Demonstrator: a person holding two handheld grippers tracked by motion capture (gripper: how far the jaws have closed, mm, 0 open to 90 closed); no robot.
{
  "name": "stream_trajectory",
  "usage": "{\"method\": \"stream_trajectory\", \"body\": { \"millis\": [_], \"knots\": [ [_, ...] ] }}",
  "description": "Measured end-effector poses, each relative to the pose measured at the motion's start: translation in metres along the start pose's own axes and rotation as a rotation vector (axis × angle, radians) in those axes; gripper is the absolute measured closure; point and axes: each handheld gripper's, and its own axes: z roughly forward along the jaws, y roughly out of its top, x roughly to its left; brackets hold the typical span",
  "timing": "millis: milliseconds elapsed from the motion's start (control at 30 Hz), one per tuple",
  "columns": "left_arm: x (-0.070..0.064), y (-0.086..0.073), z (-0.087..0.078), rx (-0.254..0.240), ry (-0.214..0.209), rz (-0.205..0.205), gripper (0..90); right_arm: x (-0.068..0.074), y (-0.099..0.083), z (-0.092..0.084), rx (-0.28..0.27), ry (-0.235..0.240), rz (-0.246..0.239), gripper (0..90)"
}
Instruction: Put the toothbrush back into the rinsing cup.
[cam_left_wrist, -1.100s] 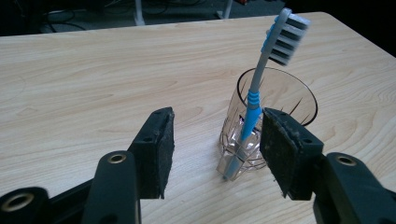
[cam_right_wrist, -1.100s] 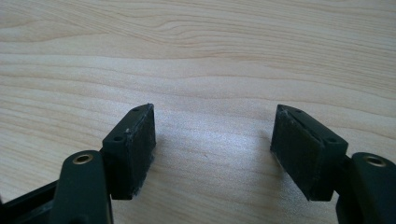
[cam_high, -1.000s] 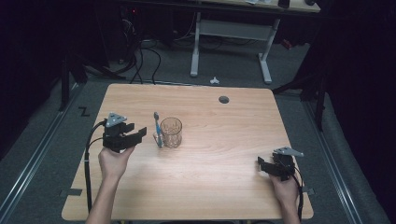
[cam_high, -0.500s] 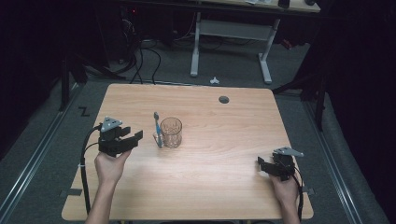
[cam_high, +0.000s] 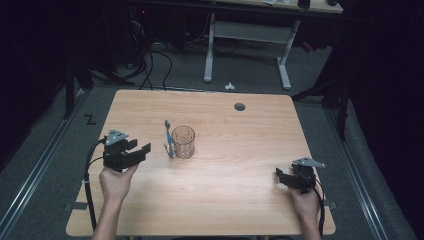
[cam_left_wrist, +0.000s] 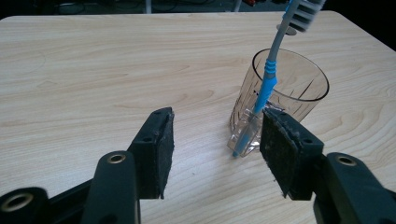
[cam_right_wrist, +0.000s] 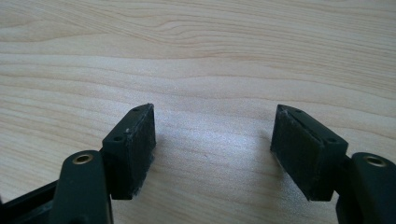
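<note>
A clear, cut-pattern drinking glass (cam_high: 183, 141) stands upright on the pale wooden counter (cam_high: 230, 200), a little left of its middle, and a blue-and-grey toothbrush (cam_high: 169, 139) leans against the glass's left side from the outside — its blue tip resting on the wood at the foot of the glass, its bristled head up past the rim. In the left gripper view the toothbrush (cam_left_wrist: 268, 81) crosses in front of the glass (cam_left_wrist: 289, 93), handle low and head tilted up to the right. The left tongs (cam_high: 137, 150) are held just beside these two, to their left, pointing toward them; their black pads stand released and well apart, with nothing between them, and the glass's foot sits just ahead of the right-hand pad (cam_left_wrist: 282, 149). The right tongs (cam_high: 280, 176) rest low near the counter's right front edge, well apart from the glass — they too are released, their pads (cam_right_wrist: 135, 144) spread wide over bare wood grain. A small dark round hole (cam_high: 239, 106) shows in the counter toward its far side.
</note>
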Motion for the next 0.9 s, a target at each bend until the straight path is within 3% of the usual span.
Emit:
{"method": "stream_trajectory", "body": {
  "millis": [900],
  "knots": [
    [0.000, -0.026, 0.004, 0.011, 0.014, -0.039, 44.9, 0.000, 0.000, 0.000, 0.000, 0.000, 0.000, 30.9]
  ]
}}
